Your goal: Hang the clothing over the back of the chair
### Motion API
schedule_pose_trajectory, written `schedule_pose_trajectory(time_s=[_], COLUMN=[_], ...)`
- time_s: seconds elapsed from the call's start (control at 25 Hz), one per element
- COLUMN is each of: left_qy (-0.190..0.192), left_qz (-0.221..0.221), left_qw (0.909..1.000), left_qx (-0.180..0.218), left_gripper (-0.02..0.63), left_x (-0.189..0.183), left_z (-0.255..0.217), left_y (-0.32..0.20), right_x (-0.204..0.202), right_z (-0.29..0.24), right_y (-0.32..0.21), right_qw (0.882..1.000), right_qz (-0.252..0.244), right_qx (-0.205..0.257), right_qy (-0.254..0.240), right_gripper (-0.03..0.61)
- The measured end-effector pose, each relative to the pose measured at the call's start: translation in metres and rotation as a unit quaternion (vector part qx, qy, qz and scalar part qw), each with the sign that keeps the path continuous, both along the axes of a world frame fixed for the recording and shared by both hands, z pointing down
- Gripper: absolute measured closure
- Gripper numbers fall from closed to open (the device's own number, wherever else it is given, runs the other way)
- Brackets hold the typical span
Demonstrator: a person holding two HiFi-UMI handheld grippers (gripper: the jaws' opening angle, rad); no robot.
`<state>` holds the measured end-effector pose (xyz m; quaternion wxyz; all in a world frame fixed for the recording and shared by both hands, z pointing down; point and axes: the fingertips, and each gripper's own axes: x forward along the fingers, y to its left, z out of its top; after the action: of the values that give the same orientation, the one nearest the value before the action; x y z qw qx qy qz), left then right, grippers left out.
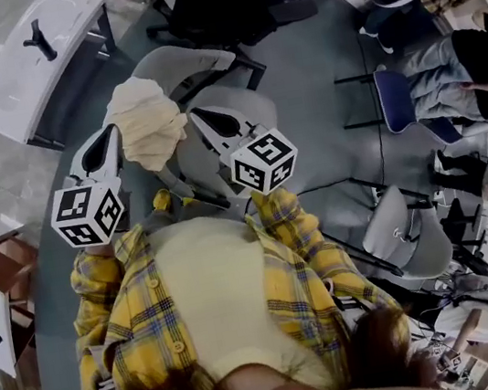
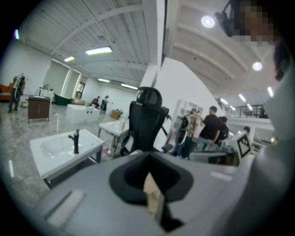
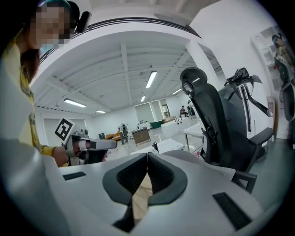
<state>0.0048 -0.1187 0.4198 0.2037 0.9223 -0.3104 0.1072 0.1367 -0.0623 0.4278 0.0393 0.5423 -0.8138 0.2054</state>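
A bunched cream garment [image 1: 148, 122] hangs between my two grippers, above a grey chair [image 1: 194, 63] in the head view. My left gripper [image 1: 112, 136] is at the garment's left edge. Its jaws are shut, with a strip of cream fabric [image 2: 152, 196] pinched between them in the left gripper view. My right gripper [image 1: 201, 118] is at the garment's right edge, over the chair's seat. In the right gripper view its jaws [image 3: 147, 156] are closed together, and cream fabric [image 3: 142, 196] shows in the gap below the pads.
A black office chair [image 1: 211, 0] stands beyond the grey one. A white sink table [image 1: 36, 57] is at the far left. To the right are a blue chair [image 1: 395, 99], another grey chair [image 1: 408, 236] and seated people [image 1: 471, 59].
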Motion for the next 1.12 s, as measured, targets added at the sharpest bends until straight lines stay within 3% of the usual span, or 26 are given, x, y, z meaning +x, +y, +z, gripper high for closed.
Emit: schedule_pose_trajectory(time_s=[0.44,1.12], left_qy=[-0.005,-0.005], left_qz=[0.008,0.003], left_qw=[0.9999,0.9999], left_qx=[-0.005,-0.014], left_gripper=[0.609,0.609], left_x=[0.005,-0.001], left_z=[0.004,0.012], left_y=[0.003,0.002], right_x=[0.013,0.011], right_z=[0.007,0.009], right_y=[0.009,0.011], right_qw=[0.999,0.998], right_qz=[0.038,0.047], right_qx=[-0.016,-0.021], right_qy=[-0.019,-0.026], right_gripper=[0.563,0.563])
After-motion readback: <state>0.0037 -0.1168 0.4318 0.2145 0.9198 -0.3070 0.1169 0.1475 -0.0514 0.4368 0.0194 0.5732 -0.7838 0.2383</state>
